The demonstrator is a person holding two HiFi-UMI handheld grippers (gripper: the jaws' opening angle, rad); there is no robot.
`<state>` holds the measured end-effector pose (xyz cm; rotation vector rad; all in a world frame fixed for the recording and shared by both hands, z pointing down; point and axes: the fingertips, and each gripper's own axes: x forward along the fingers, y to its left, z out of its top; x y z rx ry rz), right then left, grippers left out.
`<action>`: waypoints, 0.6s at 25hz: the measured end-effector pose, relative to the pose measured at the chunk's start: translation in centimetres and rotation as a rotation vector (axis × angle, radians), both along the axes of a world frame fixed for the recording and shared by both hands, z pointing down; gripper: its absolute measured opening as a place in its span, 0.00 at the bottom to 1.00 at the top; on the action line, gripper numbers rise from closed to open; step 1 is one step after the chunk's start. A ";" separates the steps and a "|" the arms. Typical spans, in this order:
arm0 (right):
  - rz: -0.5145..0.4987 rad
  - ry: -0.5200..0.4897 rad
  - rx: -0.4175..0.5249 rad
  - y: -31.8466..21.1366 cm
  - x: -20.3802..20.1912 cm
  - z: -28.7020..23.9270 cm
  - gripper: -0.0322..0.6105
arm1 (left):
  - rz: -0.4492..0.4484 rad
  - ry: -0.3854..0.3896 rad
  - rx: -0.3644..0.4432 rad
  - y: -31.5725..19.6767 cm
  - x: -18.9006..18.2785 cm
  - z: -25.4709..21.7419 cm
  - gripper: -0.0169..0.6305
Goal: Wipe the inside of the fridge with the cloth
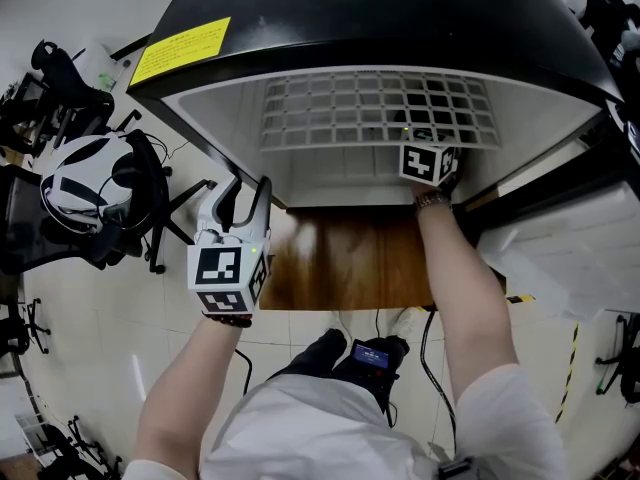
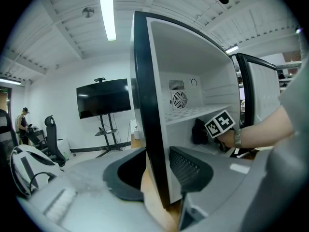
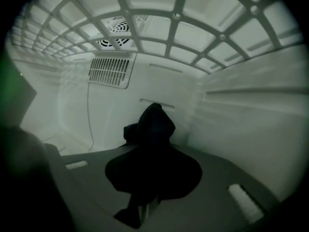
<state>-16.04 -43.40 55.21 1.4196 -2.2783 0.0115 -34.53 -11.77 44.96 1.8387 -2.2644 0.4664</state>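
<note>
The black fridge (image 1: 400,18) stands open, its white inside (image 1: 330,163) crossed by a wire shelf (image 1: 380,108). My right gripper (image 1: 430,161) reaches in under that shelf, and only its marker cube shows from above. In the right gripper view it (image 3: 153,170) is shut on a dark cloth (image 3: 154,124) that bunches up ahead of the jaws, close to the back wall (image 3: 145,88). The cloth (image 2: 199,131) also shows from the left side. My left gripper (image 1: 243,190) is open, its jaws straddling the front edge of the fridge's left wall (image 2: 145,105), with a gap showing.
The fridge sits on a wooden table (image 1: 340,258). Its door (image 1: 570,238) hangs open at the right. An office chair with a white headset (image 1: 90,188) stands at the left. A fan vent (image 3: 118,30) is in the back wall. A TV stand (image 2: 102,98) stands across the room.
</note>
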 end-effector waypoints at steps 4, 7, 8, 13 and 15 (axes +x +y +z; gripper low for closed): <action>0.011 -0.013 -0.015 -0.1 0.2 0.4 0.14 | 0.002 0.000 0.001 0.0 0.0 0.1 0.25; -0.005 -0.038 0.022 0.4 0.0 -1.2 0.14 | 0.004 -0.005 -0.005 0.1 -0.1 0.4 0.25; -0.019 -0.052 0.028 0.8 -0.3 -1.5 0.14 | 0.004 -0.005 -0.005 0.1 -0.1 0.4 0.25; -0.094 -0.102 0.042 4.0 -2.1 -2.8 0.14 | 0.004 0.003 0.003 0.0 -0.1 0.3 0.25; -0.153 -0.128 0.066 5.8 -3.8 -3.9 0.14 | 0.005 0.010 0.011 -0.1 0.0 0.2 0.25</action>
